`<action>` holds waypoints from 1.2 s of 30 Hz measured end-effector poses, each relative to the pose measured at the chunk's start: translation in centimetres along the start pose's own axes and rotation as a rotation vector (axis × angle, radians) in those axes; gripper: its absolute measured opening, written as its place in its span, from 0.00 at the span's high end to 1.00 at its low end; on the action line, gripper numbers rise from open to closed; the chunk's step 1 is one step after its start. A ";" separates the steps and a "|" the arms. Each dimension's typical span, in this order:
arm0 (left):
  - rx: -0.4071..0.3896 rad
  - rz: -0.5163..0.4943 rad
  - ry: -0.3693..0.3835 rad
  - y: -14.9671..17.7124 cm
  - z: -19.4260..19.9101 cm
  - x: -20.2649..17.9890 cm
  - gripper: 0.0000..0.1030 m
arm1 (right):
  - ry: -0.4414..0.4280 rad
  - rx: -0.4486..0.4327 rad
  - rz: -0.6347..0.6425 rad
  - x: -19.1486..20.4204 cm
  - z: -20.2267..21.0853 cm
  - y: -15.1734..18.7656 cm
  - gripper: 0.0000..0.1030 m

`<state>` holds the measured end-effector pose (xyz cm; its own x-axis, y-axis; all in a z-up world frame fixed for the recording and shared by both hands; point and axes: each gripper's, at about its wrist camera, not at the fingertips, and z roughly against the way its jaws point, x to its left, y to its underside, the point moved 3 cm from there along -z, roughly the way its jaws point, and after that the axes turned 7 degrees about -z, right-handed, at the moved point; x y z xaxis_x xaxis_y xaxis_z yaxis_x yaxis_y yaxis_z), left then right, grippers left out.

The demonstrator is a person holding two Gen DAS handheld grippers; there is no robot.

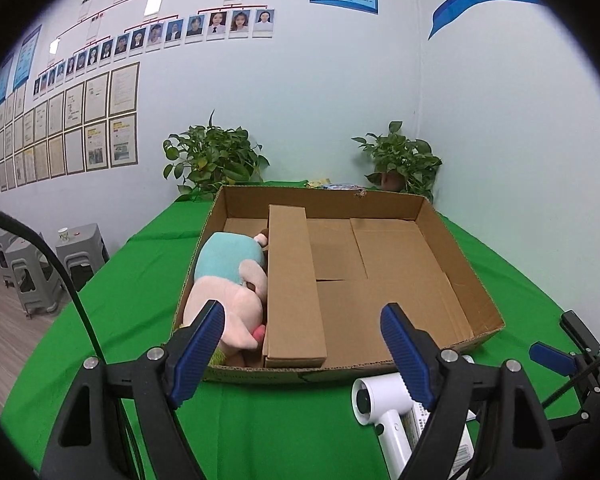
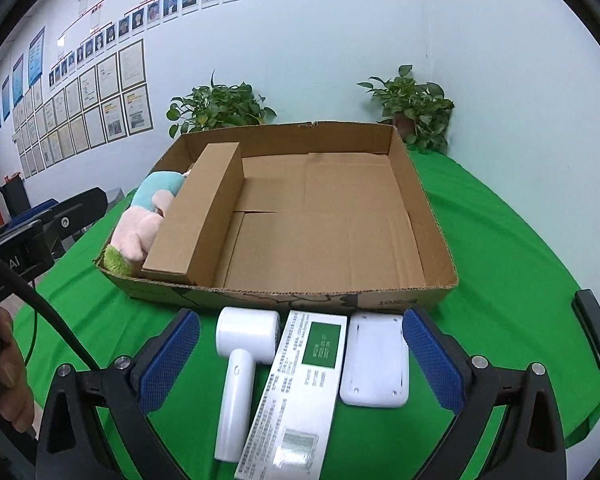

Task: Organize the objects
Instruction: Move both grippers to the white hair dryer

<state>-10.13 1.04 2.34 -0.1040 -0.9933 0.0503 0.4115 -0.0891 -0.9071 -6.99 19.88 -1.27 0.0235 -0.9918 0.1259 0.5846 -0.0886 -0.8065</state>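
Right wrist view, left to right: your left hand (image 2: 4, 364) grips the other tool's handle at the edge, then comes the cardboard box (image 2: 412, 280) on the green cloth (image 2: 520, 280). Inside it, a plush toy (image 2: 144, 220) lies in the narrow left bay, walled off by a long carton (image 2: 204, 208) set on edge; the wide right bay is bare. On the cloth just in front of the box, three white things lie side by side: a dryer (image 2: 240, 344), a flat pack (image 2: 300, 392) with a green label, and a rounded case (image 2: 374, 360). Your right gripper (image 2: 300, 360) hangs over that row with its jaws spread wide, holding nothing.

In the left wrist view your left gripper (image 1: 302, 344) points at the box's near wall, jaws also spread and empty, the toy past its left finger and the dryer (image 1: 384, 412) below its right one.

You seem to be between placements, with the toy stowed and three things left out. I judge the next move to be a pick from the row. The dryer looks easiest; come down across its handle, clear of the pack touching it, and close squarely.
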 end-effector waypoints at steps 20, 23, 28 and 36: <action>0.100 0.045 0.083 1.6 -2.8 0.0 0.16 | -0.007 0.011 -0.001 -3.5 1.0 2.3 0.00; 0.139 0.071 0.125 2.2 -3.7 0.1 0.16 | -0.041 0.003 -0.002 -3.4 0.5 2.3 0.00; 0.237 0.108 0.270 3.8 -5.6 -0.2 0.16 | -0.237 0.032 0.006 -2.3 0.3 3.5 0.00; 0.442 0.181 0.550 7.2 -9.3 -1.5 0.17 | -0.495 0.190 0.082 1.8 -2.1 9.0 0.11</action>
<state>-15.41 2.58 -8.17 -0.3916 -0.8249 -0.4075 0.7808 -0.0636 -0.6215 -3.37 17.07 -9.47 0.4283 -0.8281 0.3616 0.7000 0.0510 -0.7123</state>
